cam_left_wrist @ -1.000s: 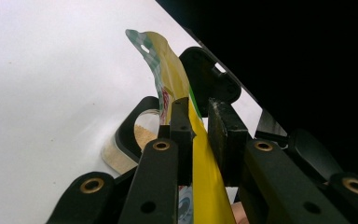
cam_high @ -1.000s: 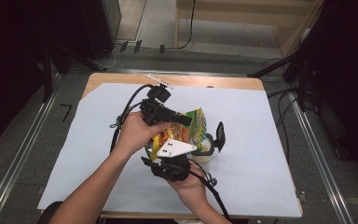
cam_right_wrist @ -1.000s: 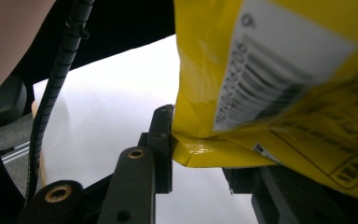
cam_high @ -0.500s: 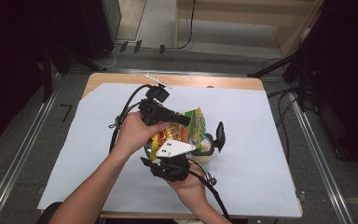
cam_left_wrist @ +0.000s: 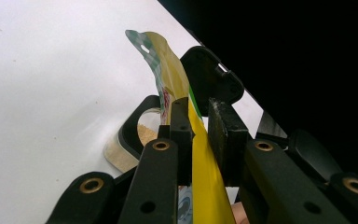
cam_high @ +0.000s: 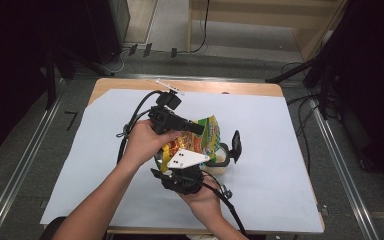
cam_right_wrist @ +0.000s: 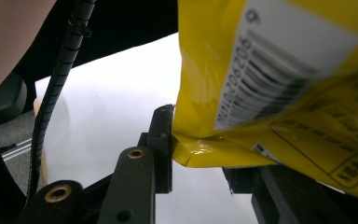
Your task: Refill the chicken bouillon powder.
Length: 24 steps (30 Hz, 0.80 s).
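Observation:
A yellow printed packet (cam_high: 207,134) hangs over a small black-rimmed container (cam_high: 221,161) of beige grains in the middle of the table. My left gripper (cam_high: 199,128) comes from the left, shut on the packet's upper edge. In the left gripper view the yellow packet (cam_left_wrist: 200,158) runs up between the pads of the left gripper (cam_left_wrist: 198,105), with the container (cam_left_wrist: 137,135) below. My right gripper (cam_high: 180,162) sits nearer, under its pale three-cornered plate. In the right gripper view the right gripper (cam_right_wrist: 200,140) pinches the packet's (cam_right_wrist: 270,79) lower corner; its right jaw is mostly hidden behind the packet.
A white sheet (cam_high: 280,150) covers the wooden table (cam_high: 250,89). A black lid-like piece (cam_high: 236,145) stands upright just right of the container. A small white object (cam_high: 169,86) lies at the back edge. Cables trail from both grippers, and dark equipment stands beyond the table.

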Each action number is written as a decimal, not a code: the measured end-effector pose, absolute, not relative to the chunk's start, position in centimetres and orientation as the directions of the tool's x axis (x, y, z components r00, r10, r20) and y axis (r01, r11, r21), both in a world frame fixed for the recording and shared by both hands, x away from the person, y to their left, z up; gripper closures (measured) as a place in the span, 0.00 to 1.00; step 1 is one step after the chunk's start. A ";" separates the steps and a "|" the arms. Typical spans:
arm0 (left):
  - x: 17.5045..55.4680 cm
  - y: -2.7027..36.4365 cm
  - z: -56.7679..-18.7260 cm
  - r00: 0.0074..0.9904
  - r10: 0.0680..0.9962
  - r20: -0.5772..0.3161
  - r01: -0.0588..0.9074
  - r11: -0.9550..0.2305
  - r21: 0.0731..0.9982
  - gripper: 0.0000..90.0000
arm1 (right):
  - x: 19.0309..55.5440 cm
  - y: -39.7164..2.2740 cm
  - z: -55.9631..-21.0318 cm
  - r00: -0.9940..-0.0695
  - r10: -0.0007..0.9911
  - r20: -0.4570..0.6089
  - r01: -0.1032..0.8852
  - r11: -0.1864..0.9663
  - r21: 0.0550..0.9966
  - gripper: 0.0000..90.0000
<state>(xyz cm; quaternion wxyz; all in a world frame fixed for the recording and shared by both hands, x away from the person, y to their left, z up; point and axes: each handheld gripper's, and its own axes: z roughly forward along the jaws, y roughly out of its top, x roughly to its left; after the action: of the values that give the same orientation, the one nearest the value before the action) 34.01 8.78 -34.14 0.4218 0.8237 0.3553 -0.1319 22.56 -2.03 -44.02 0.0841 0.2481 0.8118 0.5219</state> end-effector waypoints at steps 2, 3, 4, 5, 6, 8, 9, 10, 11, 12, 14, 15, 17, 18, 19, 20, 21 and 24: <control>34.0 8.8 -34.1 0.714 0.473 -0.516 0.695 -0.392 0.602 0.89 | 22.6 -2.0 -44.0 -0.863 0.490 0.121 0.315 0.333 0.889 0.77; 34.0 8.8 -34.1 0.714 0.474 -0.515 0.695 -0.392 0.603 0.89 | 22.6 -2.0 -44.0 -0.863 0.491 0.120 0.313 0.334 0.889 0.77; 34.0 8.8 -34.1 0.715 0.473 -0.516 0.695 -0.392 0.603 0.89 | 22.6 -2.0 -44.0 -0.863 0.491 0.119 0.313 0.335 0.889 0.77; 34.0 8.8 -34.1 0.715 0.473 -0.516 0.694 -0.392 0.603 0.89 | 22.6 -2.0 -44.0 -0.863 0.491 0.117 0.312 0.336 0.889 0.77; 34.0 8.8 -34.1 0.715 0.473 -0.515 0.694 -0.392 0.604 0.89 | 22.6 -2.0 -44.0 -0.863 0.491 0.114 0.309 0.336 0.890 0.77; 34.0 8.8 -34.1 0.717 0.472 -0.514 0.692 -0.393 0.605 0.89 | 22.6 -2.0 -44.0 -0.864 0.491 0.116 0.310 0.336 0.889 0.77; 33.9 8.9 -34.1 0.716 0.472 -0.515 0.693 -0.391 0.606 0.89 | 22.6 -2.0 -44.0 -0.864 0.491 0.114 0.309 0.338 0.889 0.77; 33.9 8.9 -34.1 0.714 0.473 -0.516 0.694 -0.389 0.605 0.89 | 22.6 -2.0 -44.0 -0.864 0.491 0.113 0.309 0.339 0.889 0.77; 33.9 8.9 -34.1 0.714 0.472 -0.516 0.695 -0.387 0.606 0.89 | 22.6 -2.0 -44.0 -0.864 0.491 0.110 0.306 0.340 0.889 0.77; 33.9 8.9 -34.1 0.713 0.475 -0.516 0.696 -0.384 0.607 0.89 | 22.6 -2.0 -44.0 -0.864 0.491 0.111 0.307 0.340 0.889 0.77; 33.9 9.0 -34.1 0.714 0.476 -0.514 0.695 -0.387 0.607 0.89 | 22.6 -1.9 -44.0 -0.866 0.487 0.112 0.306 0.340 0.889 0.77; 33.9 9.1 -34.0 0.713 0.477 -0.514 0.696 -0.386 0.606 0.89 | 22.6 -1.9 -44.0 -0.866 0.487 0.112 0.307 0.341 0.889 0.77; 33.9 9.1 -34.0 0.712 0.480 -0.513 0.696 -0.383 0.608 0.89 | 22.6 -1.8 -44.0 -0.868 0.484 0.112 0.306 0.342 0.888 0.77; 33.8 9.2 -34.0 0.711 0.480 -0.514 0.696 -0.379 0.609 0.89 | 22.6 -1.8 -44.0 -0.868 0.484 0.111 0.305 0.344 0.888 0.77; 33.8 9.2 -34.0 0.712 0.479 -0.513 0.696 -0.380 0.610 0.89 | 22.6 -1.8 -44.0 -0.869 0.483 0.109 0.303 0.345 0.888 0.77; 33.8 9.2 -34.0 0.712 0.480 -0.512 0.695 -0.381 0.610 0.89 | 22.6 -1.8 -44.0 -0.869 0.482 0.108 0.302 0.345 0.888 0.77; 33.8 9.3 -34.0 0.712 0.482 -0.511 0.696 -0.381 0.609 0.89 | 22.6 -1.8 -44.0 -0.870 0.482 0.108 0.302 0.346 0.888 0.77; 33.7 9.3 -34.0 0.711 0.481 -0.513 0.696 -0.377 0.611 0.89 | 22.7 -1.7 -44.0 -0.872 0.480 0.102 0.295 0.347 0.890 0.77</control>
<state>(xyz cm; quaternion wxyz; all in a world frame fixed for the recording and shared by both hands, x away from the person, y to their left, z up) 33.72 9.32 -33.98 0.4274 0.8203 0.3586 -0.1256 22.67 -1.73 -43.96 0.0888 0.2373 0.8159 0.5197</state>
